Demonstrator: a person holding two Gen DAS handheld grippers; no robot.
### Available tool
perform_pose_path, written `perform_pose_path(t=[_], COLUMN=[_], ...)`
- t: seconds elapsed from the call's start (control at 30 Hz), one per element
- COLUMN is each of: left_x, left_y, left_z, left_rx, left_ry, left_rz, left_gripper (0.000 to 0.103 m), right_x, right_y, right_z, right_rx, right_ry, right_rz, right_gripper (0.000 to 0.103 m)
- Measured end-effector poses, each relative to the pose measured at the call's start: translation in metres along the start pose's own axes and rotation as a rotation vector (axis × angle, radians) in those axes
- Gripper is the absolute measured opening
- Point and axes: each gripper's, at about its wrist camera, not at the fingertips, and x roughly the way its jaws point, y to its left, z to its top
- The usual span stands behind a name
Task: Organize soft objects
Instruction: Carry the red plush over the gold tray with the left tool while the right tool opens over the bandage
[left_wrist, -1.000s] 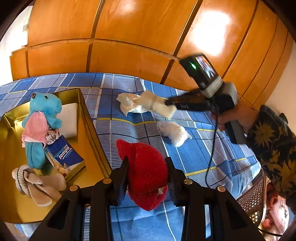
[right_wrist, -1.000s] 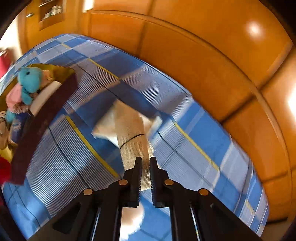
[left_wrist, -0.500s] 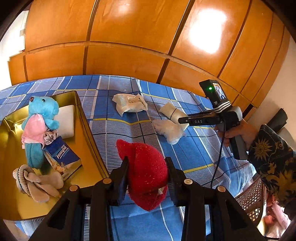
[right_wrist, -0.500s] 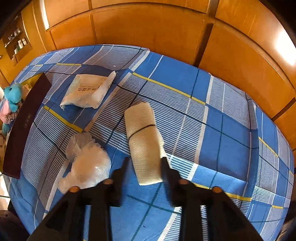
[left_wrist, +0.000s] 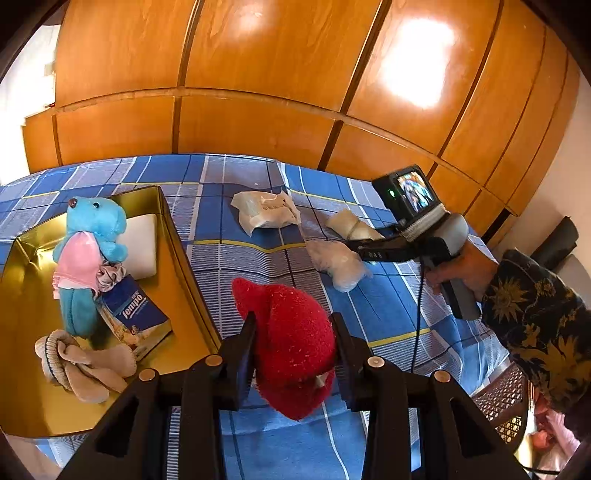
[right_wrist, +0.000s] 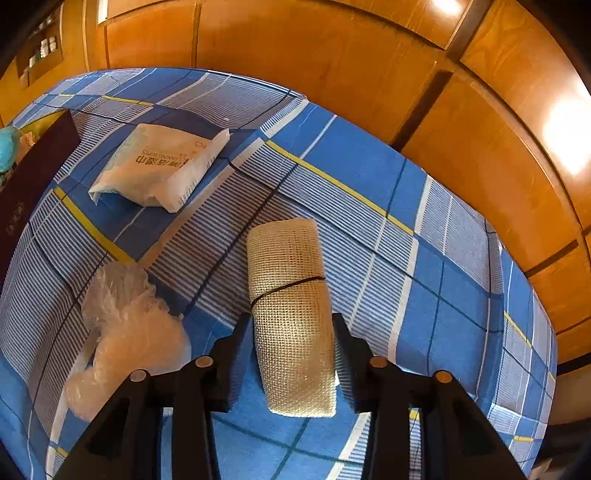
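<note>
While clenched tight, grips with the left claw (left_wrist: 293, 323) a red plush toy (left_wrist: 291, 291), one pad pressed into each fuzzy flank. Hangs with it above the blue checked cloth (left_wrist: 236, 206), just beside the near corner of a gold tray (left_wrist: 192, 273).

Inside that tray: a blue teddy (left_wrist: 92, 225) in a pink top, lying on its back. Beside its head, a white pad (left_wrist: 142, 243). At its hip, a grey scrunchie (left_wrist: 109, 273). Across its leg, a blue tissue pack (left_wrist: 136, 314). Nearest the camera, a pile of beige knit socks or gloves (left_wrist: 85, 362); cannot tell which.

Outside the tray, on the cloth: a white wipes packet (right_wrist: 159, 170) farthest back, a crumpled clear plastic bag (right_wrist: 125, 325) nearer, and just beside that a beige mesh roll (right_wrist: 284, 258) with a thin black band round its middle.

Points steeply down with the right claw (right_wrist: 291, 321), jaws opening, straddling the near half of that roll. Roll flat on the cloth between the pads, released rather than squeezed, with only a sliver of room on either side.

Seen from the left wrist: a person's hand (left_wrist: 465, 269) around the right claw's grey handle, in a dark sleeve (left_wrist: 535, 332) with gold flowers. Behind everything, glossy wooden wardrobe panels (left_wrist: 258, 74).
</note>
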Motion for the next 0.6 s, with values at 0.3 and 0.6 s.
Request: perform_pose_path(t=[0.3,0.6], left_x=[-0.004,-0.015], left_y=[0.010,0.016], left_z=[0.005,0.007], left_rx=[-0.026,0.001], left_ry=[-0.016,-0.069], left_rz=[0.049,0.185], left_gripper=[0.037,0.037], right_x=[-0.017,-0.027], right_y=[-0.024,-0.024], right_z=[-0.055,-0.076], right_rx=[0.159,0.265], right_ry=[0.016,-0.044], right_rz=[0.065,0.091], right_gripper=[0.037,0.037])
